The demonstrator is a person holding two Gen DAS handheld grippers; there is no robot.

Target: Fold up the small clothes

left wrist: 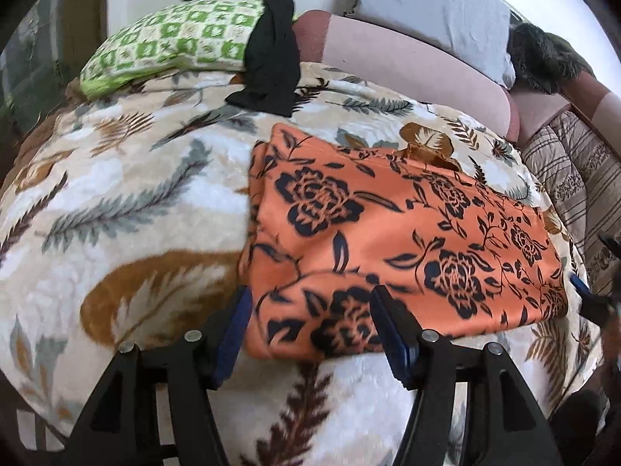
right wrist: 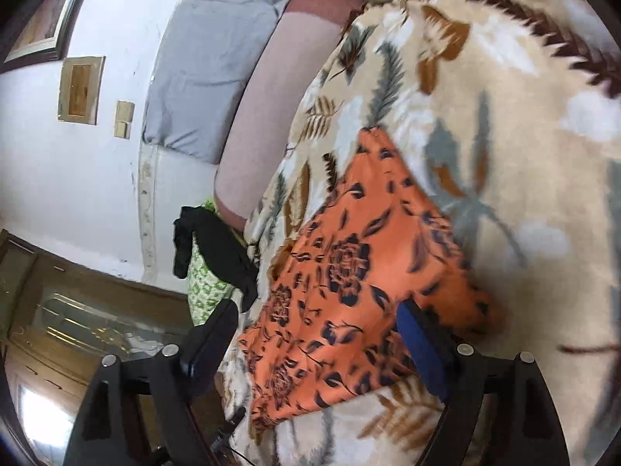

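An orange garment with dark blue roses (left wrist: 407, 233) lies folded into a rough rectangle on a cream, leaf-patterned blanket (left wrist: 136, 194). My left gripper (left wrist: 310, 303) stands open over the garment's near left corner, and its blue pads (left wrist: 236, 322) do not press on the cloth. In the right wrist view the same garment (right wrist: 349, 272) runs away from my right gripper (right wrist: 318, 310), which is open and wide at the cloth's near end. The right gripper's blue pad (left wrist: 582, 285) also shows at the garment's right edge in the left wrist view.
A black garment (left wrist: 271, 58) hangs over a green-and-white pillow (left wrist: 174, 42) at the far left. Behind lie a pink bolster (left wrist: 407, 58), a grey pillow (left wrist: 434, 4) and something dark and furry (left wrist: 543, 58). A striped cover (left wrist: 574, 178) is at the right. A white wall (right wrist: 77, 174) and a wooden cabinet (right wrist: 77, 330) stand beyond the bed.
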